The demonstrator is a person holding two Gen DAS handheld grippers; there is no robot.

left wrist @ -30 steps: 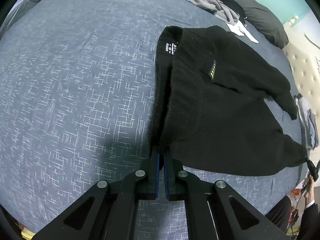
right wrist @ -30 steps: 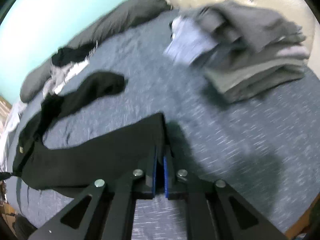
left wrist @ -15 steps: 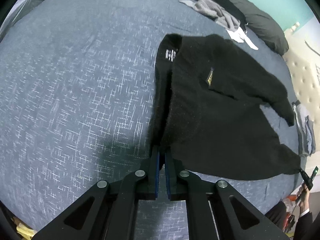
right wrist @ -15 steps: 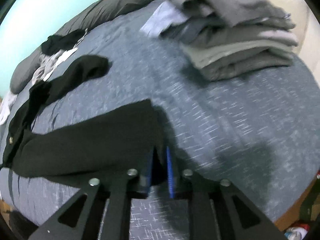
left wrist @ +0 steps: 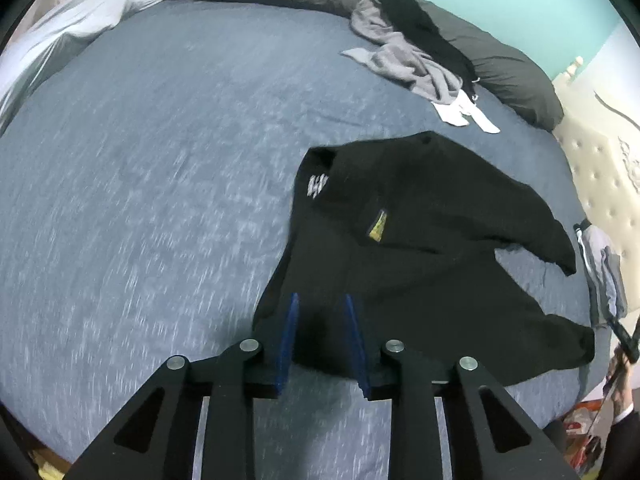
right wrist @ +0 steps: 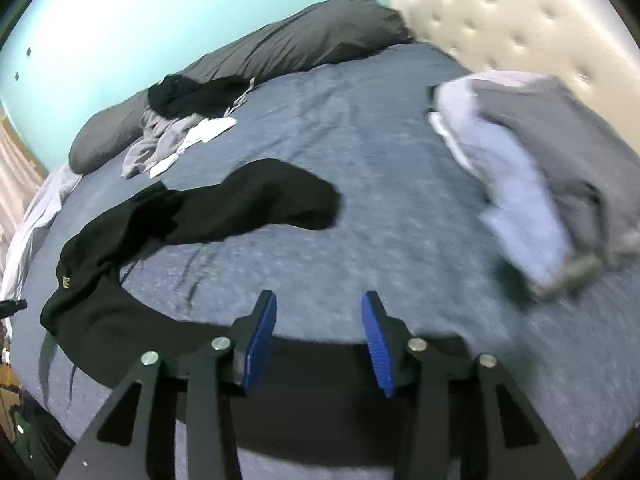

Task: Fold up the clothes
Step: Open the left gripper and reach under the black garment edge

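Black fleece, the sweater [left wrist: 420,256] lies spread on the blue bed [left wrist: 160,168], near its front edge, body doubled along the left side and one sleeve [right wrist: 256,200] trailing toward the pile of unfolded clothes [left wrist: 412,56] by the dark pillows. My left gripper [left wrist: 322,340] hovers over the hem corner with its fingers parted, holding nothing; my right gripper [right wrist: 318,336] has its fingers wide apart too, with the hem's dark edge just beneath them. I judge the garment partly folded and lying free, so the next fold matters. I would choose grip points at matching corners, pinch both layers fully, lift evenly, and bring the loose sleeve in across the body so no edge overhangs. The folded stack [right wrist: 540,184] lies well apart to the right, by the headboard.
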